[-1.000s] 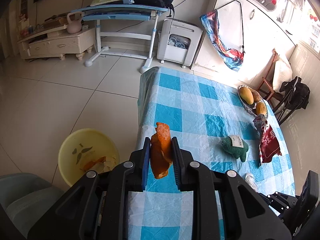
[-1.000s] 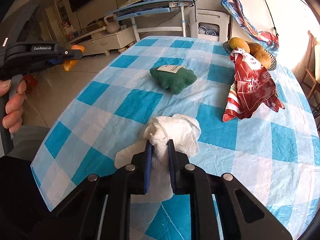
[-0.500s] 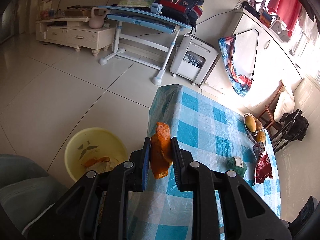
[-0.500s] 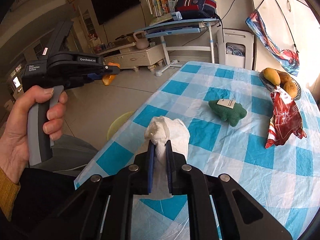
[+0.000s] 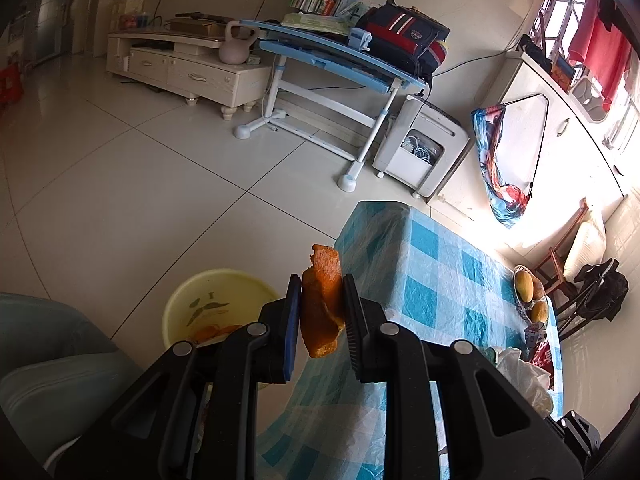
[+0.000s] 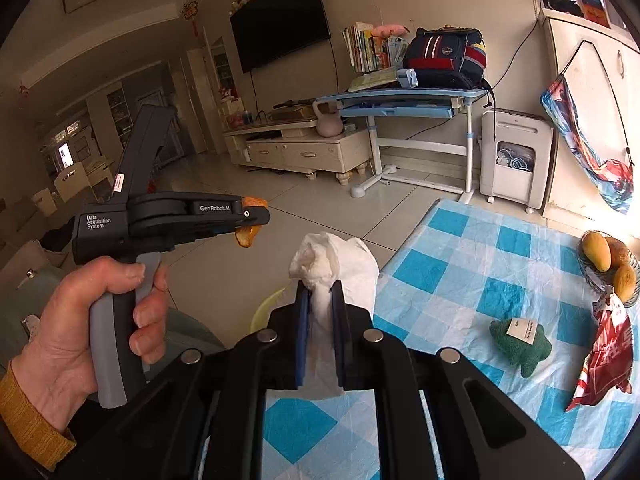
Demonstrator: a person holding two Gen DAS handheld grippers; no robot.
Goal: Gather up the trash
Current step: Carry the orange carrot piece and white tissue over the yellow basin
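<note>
My left gripper (image 5: 320,292) is shut on an orange peel (image 5: 321,308) and holds it in the air, beside the table's left edge and to the right of a yellow bin (image 5: 212,304) on the floor. The bin holds peel and paper scraps. In the right wrist view the left gripper (image 6: 256,216) shows at the left with the peel (image 6: 248,236) in its jaws. My right gripper (image 6: 320,292) is shut on a crumpled white tissue (image 6: 336,264), lifted off the table near its left edge. The bin's rim (image 6: 266,304) peeks out behind it.
The table has a blue-checked cloth (image 6: 472,272). On it lie a green plush toy (image 6: 520,344), a red snack bag (image 6: 608,352) and a bowl of mangoes (image 6: 608,260). A grey seat (image 5: 52,360) stands left of the bin. A blue desk (image 5: 332,60) is at the back.
Both grippers rose and swung left toward the table's edge. The tissue came up off the cloth. The peel now hangs nearer the bin.
</note>
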